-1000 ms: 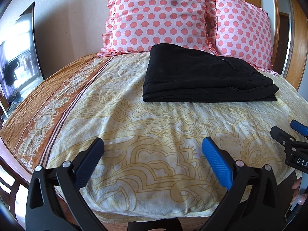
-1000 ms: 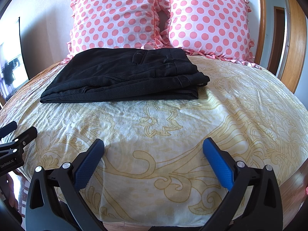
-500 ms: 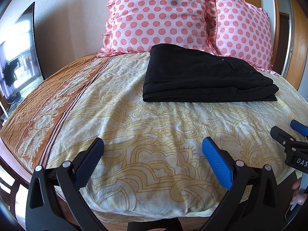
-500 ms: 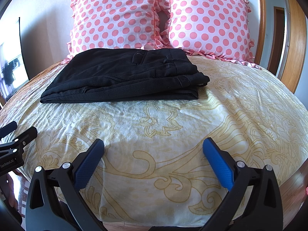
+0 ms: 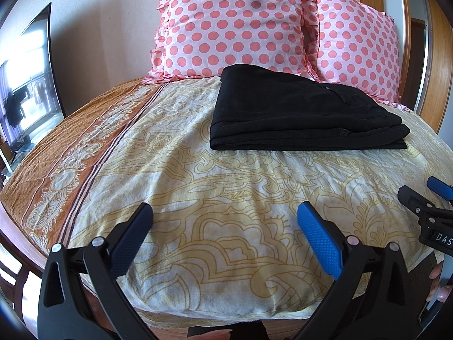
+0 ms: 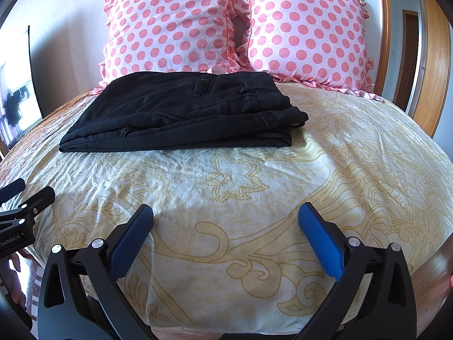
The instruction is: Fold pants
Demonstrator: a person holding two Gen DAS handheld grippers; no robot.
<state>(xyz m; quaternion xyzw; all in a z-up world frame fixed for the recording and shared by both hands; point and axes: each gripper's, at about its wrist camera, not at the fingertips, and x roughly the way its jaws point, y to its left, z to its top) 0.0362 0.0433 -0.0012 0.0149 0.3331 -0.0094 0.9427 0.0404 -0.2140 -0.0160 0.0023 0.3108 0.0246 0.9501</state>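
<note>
Black pants (image 5: 297,113) lie folded in a flat rectangular stack on the far part of the bed, just before the pillows; they also show in the right wrist view (image 6: 184,116). My left gripper (image 5: 225,226) is open and empty, low over the bed's near edge, well short of the pants. My right gripper (image 6: 226,226) is open and empty, also near the front edge. The right gripper's fingers show at the right edge of the left wrist view (image 5: 424,206). The left gripper's fingers show at the left edge of the right wrist view (image 6: 25,198).
The bed has a yellow patterned sheet (image 5: 226,184) with a brown border (image 5: 70,155) at the left. Two pink polka-dot pillows (image 6: 235,25) lean on the wall behind the pants. A mirror (image 5: 25,85) stands at the left, a wooden door frame (image 6: 430,56) at the right.
</note>
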